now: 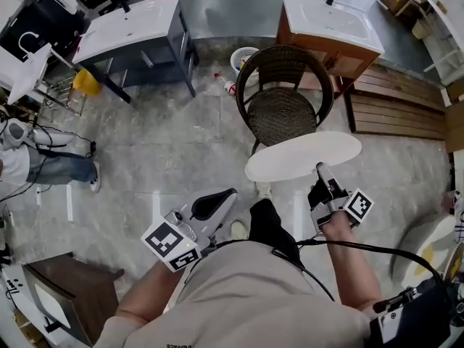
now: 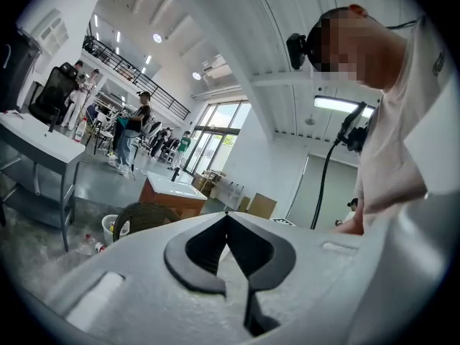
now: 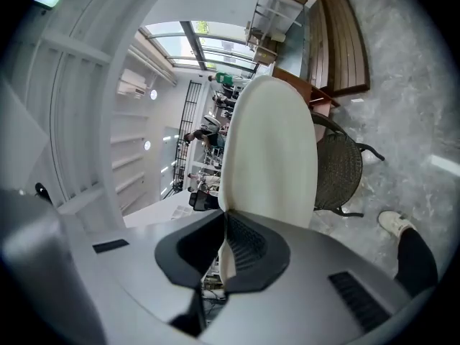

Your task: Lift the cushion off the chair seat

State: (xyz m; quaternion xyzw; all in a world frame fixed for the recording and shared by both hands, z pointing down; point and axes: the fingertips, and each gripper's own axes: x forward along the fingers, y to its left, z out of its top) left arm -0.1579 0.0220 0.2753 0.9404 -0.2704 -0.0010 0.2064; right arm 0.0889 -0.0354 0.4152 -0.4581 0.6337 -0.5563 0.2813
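Looking down, we see the pale stone floor (image 1: pixel 174 143) spreading wide beneath both claws. Beyond the tips of the right claw (image 1: pixel 322 171) stands the round wicker chair (image 1: pixel 281 111), its woven seat bare. Between that chair and the right claw hangs the white oval cushion (image 1: pixel 303 156). It reaches away from the tips and out to either side, and as far as we can judge it is lifted clear of the seat. The right claw is pinching the cushion's near edge; in the right gripper view the thin rim sits squeezed between the two dark pads. The left claw (image 1: pixel 230 193) is well off to the left of the right one, close to our body, its tips pressed together on nothing.

We judge the lift as good as done, so the risk now lies in the hold. One narrow pinch at the rim carries a broad, soft pad, and its weight hangs far out beyond the tips. A quick swing or a tilt could pull the rim out, or let the far edge droop and catch the chair back. The black cable (image 1: pixel 362 249) behind the right claw could also tug on our arm.

We can read no brand anywhere. The marker cube (image 1: pixel 359 205) on the right claw shows only black-and-white squares, not words. A scrap of print on our shirt (image 1: pixel 246 296) is cut off at the picture's bottom edge.
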